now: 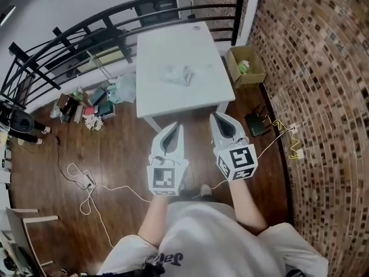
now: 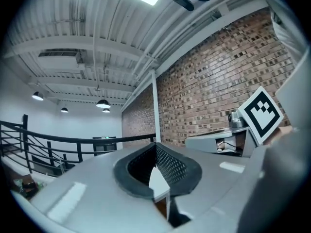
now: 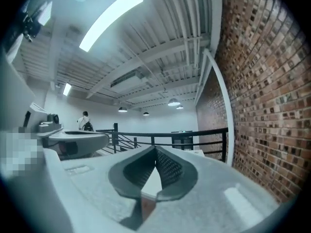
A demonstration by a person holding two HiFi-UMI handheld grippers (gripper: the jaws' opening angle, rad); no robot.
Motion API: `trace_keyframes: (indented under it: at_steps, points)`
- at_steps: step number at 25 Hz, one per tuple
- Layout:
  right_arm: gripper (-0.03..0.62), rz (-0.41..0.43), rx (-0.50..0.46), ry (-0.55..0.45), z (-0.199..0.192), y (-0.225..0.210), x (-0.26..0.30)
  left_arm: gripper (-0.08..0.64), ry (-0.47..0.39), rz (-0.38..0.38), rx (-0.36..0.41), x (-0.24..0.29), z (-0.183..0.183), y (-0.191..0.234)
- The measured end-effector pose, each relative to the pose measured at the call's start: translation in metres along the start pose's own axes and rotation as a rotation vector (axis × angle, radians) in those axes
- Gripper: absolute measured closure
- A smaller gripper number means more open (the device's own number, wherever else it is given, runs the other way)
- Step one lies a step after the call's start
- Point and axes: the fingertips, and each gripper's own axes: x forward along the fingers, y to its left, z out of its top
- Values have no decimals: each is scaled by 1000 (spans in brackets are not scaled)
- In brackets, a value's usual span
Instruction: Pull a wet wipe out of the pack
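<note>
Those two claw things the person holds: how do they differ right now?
The left gripper sits square to the head camera; the right gripper is rolled to one side. In the head view the right gripper's tip reaches the white table's near edge; the left gripper's ends just short of it. Both are shut, hold nothing and point toward that table.

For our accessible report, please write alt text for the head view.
A person holds a grey left gripper and a grey right gripper, both shut and empty, before a white square table bearing something pale and crumpled.
</note>
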Motion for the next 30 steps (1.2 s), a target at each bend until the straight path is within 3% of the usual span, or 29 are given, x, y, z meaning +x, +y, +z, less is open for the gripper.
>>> trace_keyframes:
  at_steps: [7, 30]
  points:
    - [600, -11, -99, -76, 41, 31, -11, 543, -31, 103, -45, -20, 12, 36]
    - [600, -44, -122, -44, 28, 65, 0, 543, -14, 68, -67, -39, -2, 70]
